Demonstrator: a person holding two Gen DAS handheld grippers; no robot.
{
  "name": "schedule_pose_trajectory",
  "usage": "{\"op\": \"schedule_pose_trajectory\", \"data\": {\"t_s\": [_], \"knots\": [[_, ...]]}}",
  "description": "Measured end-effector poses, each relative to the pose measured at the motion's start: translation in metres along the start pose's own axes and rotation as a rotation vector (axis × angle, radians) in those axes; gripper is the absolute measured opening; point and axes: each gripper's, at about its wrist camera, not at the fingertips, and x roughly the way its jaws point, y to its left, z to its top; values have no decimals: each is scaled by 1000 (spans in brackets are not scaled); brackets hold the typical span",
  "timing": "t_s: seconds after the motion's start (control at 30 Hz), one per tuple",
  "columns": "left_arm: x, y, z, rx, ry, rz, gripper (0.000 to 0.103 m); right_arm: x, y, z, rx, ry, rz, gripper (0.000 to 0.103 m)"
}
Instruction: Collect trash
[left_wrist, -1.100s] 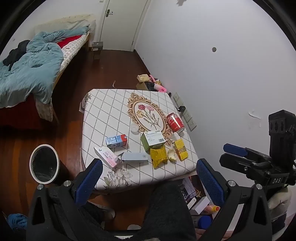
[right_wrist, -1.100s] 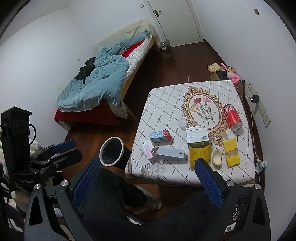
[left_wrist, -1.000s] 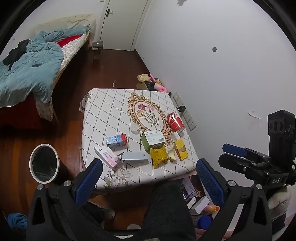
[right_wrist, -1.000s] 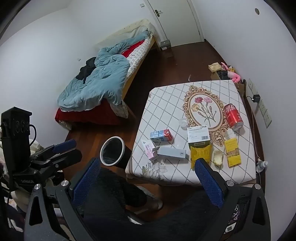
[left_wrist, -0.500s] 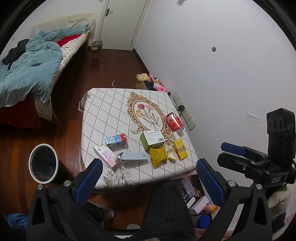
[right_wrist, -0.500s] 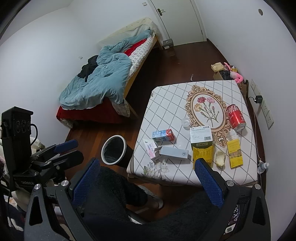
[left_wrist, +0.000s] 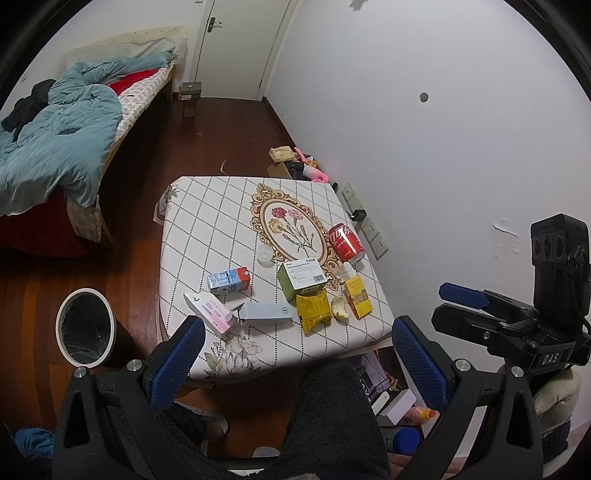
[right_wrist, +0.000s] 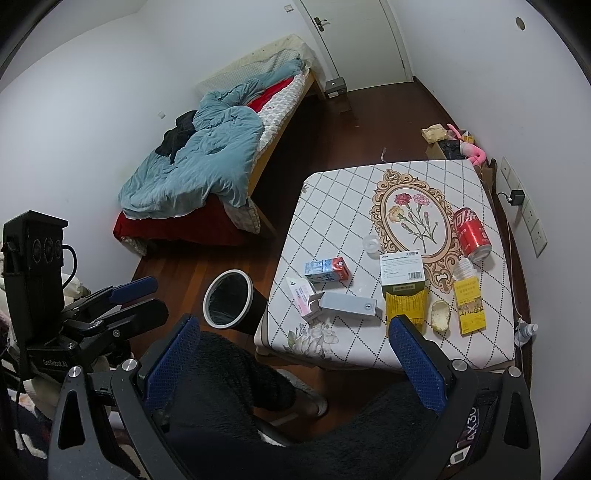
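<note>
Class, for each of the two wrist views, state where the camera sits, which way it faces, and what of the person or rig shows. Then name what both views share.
Left wrist: on the left gripper, held high, looking down at the table; own blue fingers, dark-clothed legs and the right gripper show.
Right wrist: on the right gripper, facing down at the table from further right; the left gripper shows.
Shared: red can, bin, bed.

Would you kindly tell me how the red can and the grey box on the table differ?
The red can is round and lies by the table's wall-side edge; the grey box is flat-sided, with an open end flap, and lies nearer the bin. Both lie on their sides, untouched.
</note>
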Motion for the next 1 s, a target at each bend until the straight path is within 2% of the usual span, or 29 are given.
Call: {"op": "schedule_pose_trajectory", "data": {"t_s": [1.0], "knots": [[-2, 0, 0, 10, -5, -6, 103, -2, 4, 5, -4, -8, 4, 103]]}}
